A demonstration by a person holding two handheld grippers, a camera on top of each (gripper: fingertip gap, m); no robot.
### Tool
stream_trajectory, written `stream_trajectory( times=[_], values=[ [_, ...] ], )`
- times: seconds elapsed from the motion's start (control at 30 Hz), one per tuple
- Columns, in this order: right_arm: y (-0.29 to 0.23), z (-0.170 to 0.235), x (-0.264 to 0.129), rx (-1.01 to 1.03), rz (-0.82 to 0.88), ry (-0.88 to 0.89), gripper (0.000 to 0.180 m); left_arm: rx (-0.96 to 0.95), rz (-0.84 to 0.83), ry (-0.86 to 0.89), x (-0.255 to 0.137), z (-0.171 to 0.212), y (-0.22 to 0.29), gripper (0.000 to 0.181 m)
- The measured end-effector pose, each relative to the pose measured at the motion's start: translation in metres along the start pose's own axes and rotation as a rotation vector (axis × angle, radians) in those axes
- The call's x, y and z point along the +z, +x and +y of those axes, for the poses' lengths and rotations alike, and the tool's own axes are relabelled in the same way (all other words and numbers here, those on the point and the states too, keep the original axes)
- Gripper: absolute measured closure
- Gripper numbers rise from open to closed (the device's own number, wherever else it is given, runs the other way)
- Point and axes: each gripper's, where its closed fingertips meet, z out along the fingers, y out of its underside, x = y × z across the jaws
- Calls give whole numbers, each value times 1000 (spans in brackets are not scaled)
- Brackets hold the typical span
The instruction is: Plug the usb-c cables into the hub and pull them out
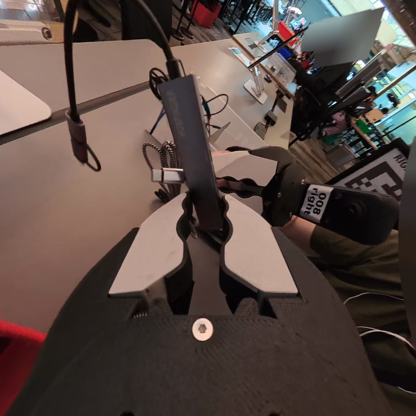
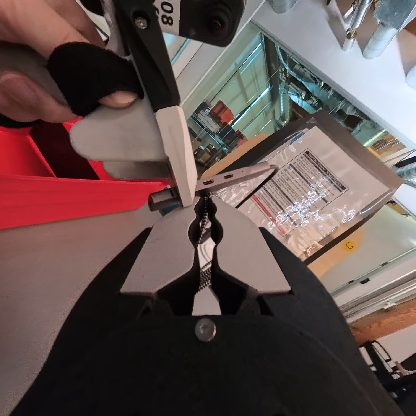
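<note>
Grey-padded left gripper, nearest in the left wrist view, clamps the lower end of the dark USB-C hub, which stands tilted above the grey table. A silver USB-C plug of a braided cable projects from the hub's side, apparently seated. Beyond, the hub's own black lead arcs over and hangs free. The right gripper, in its own view, pinches the braided cable close behind the hub, whose two empty ports face the camera; a red bin lies behind. Whether this is the seated cable cannot be told. Risk: pulling on the braid instead of the plug may strain the cable, or drag the hub askew in the left fingers.
</note>
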Motion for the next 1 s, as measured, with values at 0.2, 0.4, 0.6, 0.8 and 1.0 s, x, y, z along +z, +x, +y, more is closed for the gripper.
stream_trajectory(
  times=[0.2, 0.4, 0.6, 0.8, 1.0],
  values=[
    [9, 2, 0, -23, 8, -2, 177, 104, -3, 52, 2, -11, 0, 158],
    [19, 9, 2, -39, -6, -41, 177, 152, 49, 133, -3, -23, 15, 158],
    [48, -1, -10, -54, 17, -16, 176, 178, -92, 223, -27, -37, -9, 158],
    [51, -19, -21, -119, -24, -53, 177, 131, -77, 271, -28, -40, -16, 159],
    [52, -16, -20, 53, -67, -71, 177, 86, -25, 286, -27, -40, -17, 158]
  ],
)
